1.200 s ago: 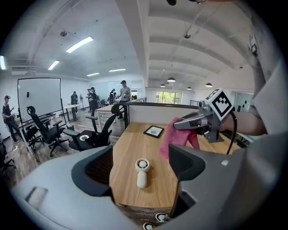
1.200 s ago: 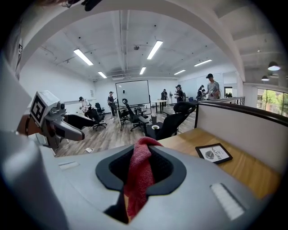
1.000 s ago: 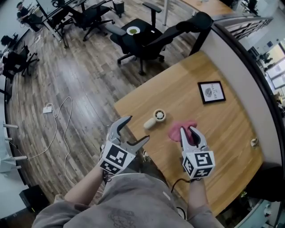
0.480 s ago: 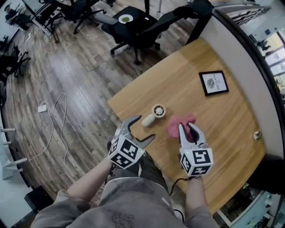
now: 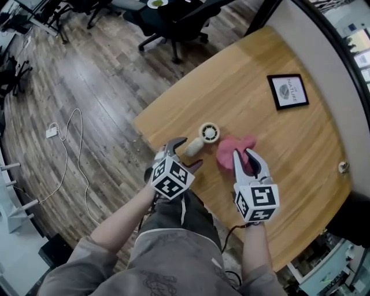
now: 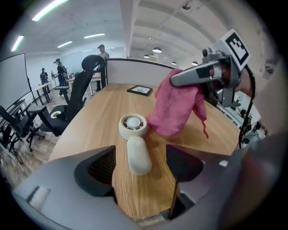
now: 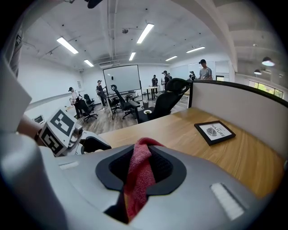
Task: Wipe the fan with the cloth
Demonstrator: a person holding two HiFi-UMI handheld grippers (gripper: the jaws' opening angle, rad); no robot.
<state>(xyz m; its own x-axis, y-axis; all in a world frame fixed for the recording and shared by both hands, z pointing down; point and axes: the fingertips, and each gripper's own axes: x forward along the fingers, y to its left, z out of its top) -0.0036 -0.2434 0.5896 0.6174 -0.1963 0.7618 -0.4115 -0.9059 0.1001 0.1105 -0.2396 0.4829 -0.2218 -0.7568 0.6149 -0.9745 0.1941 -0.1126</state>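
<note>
A small cream hand-held fan (image 5: 202, 139) lies on the wooden table (image 5: 300, 150), round head away from me and handle toward the near edge. My left gripper (image 5: 188, 153) is open over the handle. In the left gripper view the fan's handle (image 6: 137, 155) lies between the jaws, which have just been closing a little; the pads do not press on it. My right gripper (image 5: 245, 159) is shut on a pink cloth (image 5: 234, 151), which hangs from it just right of the fan. The cloth (image 7: 139, 175) shows pinched between the jaws in the right gripper view.
A black picture frame (image 5: 288, 91) lies at the table's far right. A small round object (image 5: 344, 167) sits near the right rim. The table's left edge runs close beside the fan. Office chairs (image 5: 173, 17) and a floor cable (image 5: 63, 150) lie beyond.
My left gripper has come down from beside the table's edge to the fan's handle. My right gripper has sunk a little with the cloth still in it.
</note>
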